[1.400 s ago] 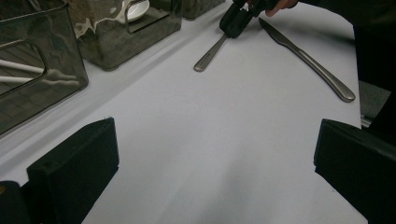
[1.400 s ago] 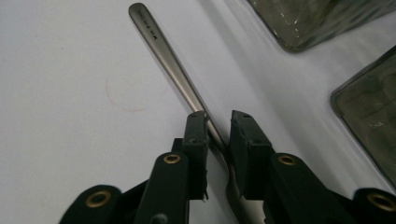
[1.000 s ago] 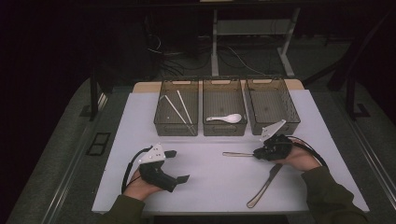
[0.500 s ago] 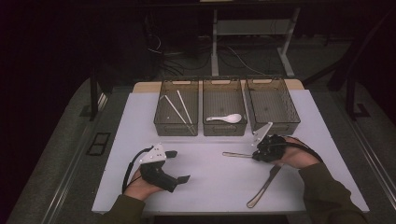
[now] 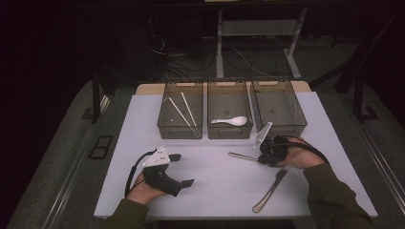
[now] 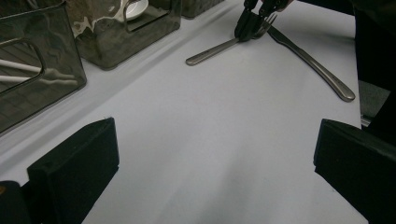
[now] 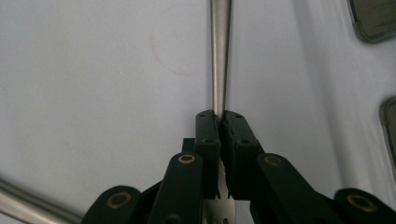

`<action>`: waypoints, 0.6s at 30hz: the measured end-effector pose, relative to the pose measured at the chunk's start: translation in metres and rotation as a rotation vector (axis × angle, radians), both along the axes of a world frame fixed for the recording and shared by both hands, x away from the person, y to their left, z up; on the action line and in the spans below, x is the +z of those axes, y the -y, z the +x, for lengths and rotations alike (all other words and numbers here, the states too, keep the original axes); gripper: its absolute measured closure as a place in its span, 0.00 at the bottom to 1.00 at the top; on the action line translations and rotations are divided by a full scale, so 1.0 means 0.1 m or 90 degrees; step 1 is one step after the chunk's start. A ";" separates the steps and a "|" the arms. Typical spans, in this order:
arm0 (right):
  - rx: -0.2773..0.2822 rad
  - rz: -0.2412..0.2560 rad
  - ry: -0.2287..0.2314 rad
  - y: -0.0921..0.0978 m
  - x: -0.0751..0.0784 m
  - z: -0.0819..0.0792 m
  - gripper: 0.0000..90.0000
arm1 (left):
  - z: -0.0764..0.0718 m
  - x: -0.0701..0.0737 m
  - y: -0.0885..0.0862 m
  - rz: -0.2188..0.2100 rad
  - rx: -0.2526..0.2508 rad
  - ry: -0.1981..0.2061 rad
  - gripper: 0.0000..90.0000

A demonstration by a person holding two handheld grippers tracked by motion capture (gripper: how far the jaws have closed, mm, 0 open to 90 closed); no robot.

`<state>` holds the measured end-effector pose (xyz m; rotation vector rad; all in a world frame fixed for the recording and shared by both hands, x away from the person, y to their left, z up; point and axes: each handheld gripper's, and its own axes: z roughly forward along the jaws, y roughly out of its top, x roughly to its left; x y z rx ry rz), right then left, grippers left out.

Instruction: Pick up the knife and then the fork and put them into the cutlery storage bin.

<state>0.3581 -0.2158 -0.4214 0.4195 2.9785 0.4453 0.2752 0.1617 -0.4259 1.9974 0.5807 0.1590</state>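
A steel fork point(image 5: 240, 155) lies on the white table point(image 5: 215, 191), handle pointing left. My right gripper point(image 5: 261, 157) is shut on its neck; in the right gripper view the jaws point(image 7: 220, 116) pinch the fork point(image 7: 219, 56) just below the handle. A table knife point(image 5: 272, 187) lies diagonally at the front right, beside the right hand. My left gripper point(image 5: 182, 169) rests at the front left, open, nothing between its jaws. In the left gripper view it point(image 6: 215, 135) faces the fork point(image 6: 217, 49), the knife point(image 6: 313, 61) and the right gripper point(image 6: 250, 21).
Three clear bins stand in a row at the back. The left bin point(image 5: 165, 121) holds white chopsticks point(image 5: 184, 112), the middle bin point(image 5: 228, 133) a white spoon point(image 5: 231, 120), and the right bin point(image 5: 298, 119) nothing visible. Bare table lies between the grippers.
My right gripper has shifted slightly left and tilted while gripping the fork. The left gripper has stayed put.
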 end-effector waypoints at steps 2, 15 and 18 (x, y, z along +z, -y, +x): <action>-0.010 0.017 -0.002 0.03 0.02 -0.01 0.94 | 0.00 0.00 0.00 0.000 0.000 0.000 0.00; -0.051 0.119 0.020 0.33 0.23 -0.03 0.94 | 0.00 0.00 0.00 0.000 0.000 0.001 0.00; -0.064 0.150 0.025 0.41 0.29 -0.04 0.94 | 0.00 0.00 0.00 0.000 0.001 0.001 0.00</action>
